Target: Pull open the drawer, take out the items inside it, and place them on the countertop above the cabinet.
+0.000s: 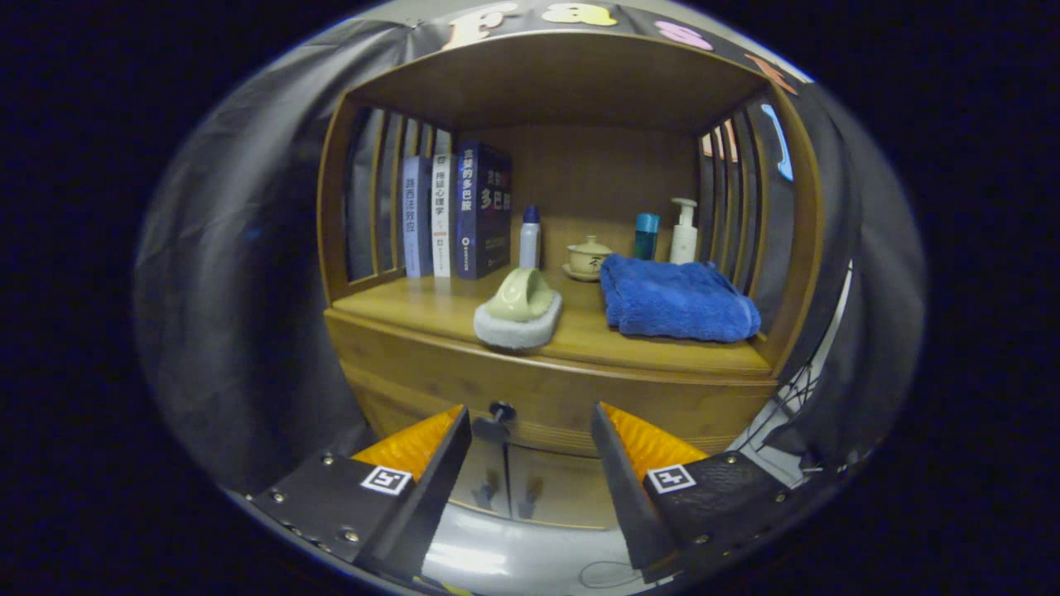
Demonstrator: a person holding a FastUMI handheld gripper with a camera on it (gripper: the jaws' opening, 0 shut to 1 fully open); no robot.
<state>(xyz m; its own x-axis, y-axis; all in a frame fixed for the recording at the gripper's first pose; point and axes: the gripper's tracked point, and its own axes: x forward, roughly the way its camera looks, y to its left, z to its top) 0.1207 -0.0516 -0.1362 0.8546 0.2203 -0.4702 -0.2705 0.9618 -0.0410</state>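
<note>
The gripper (530,430) stands with fingers apart, holding nothing, just before the shut drawer (546,397), whose dark knob (500,411) sits nearer the left finger; closing on it seems next.

Your gripper (530,426) is hanging open before the shut drawer (546,397), its knob (501,410) sitting between the fingers, nearer the left one. On the countertop (431,310) above, a slipper (519,310) is lying left of a towel (675,298), books (455,215) standing behind.
</note>
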